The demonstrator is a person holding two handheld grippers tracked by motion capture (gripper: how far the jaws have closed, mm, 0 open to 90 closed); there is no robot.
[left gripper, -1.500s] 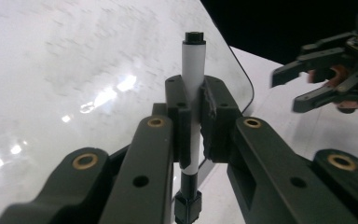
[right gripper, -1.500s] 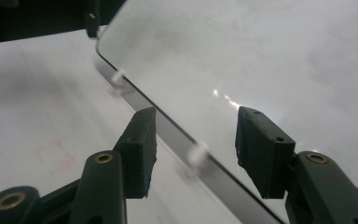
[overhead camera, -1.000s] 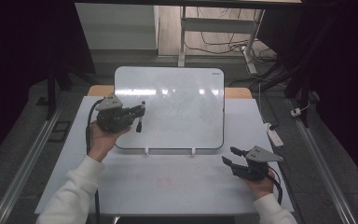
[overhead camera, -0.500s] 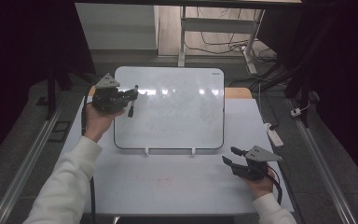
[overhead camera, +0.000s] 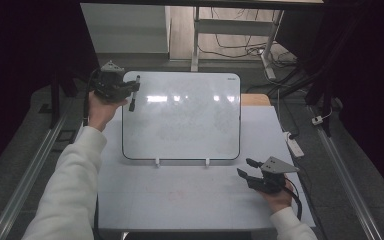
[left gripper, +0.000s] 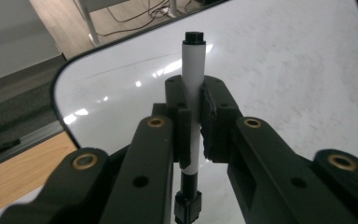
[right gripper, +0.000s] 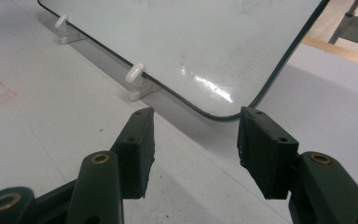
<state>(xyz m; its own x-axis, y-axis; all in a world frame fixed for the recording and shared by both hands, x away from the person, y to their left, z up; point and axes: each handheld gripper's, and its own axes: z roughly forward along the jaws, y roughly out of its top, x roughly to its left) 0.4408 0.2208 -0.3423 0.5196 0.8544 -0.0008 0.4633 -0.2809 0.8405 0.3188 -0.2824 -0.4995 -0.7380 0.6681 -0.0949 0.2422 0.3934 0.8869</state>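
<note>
Left gripper view: left gripper clamps a white marker with black cap above the glossy white whiteboard; the right gripper gapes empty.

We see the left gripper clamped on a marker at the whiteboard's upper-left corner. The right gripper rests on the white table near the board's lower-right corner, its jaws apart with nothing between them.
</note>
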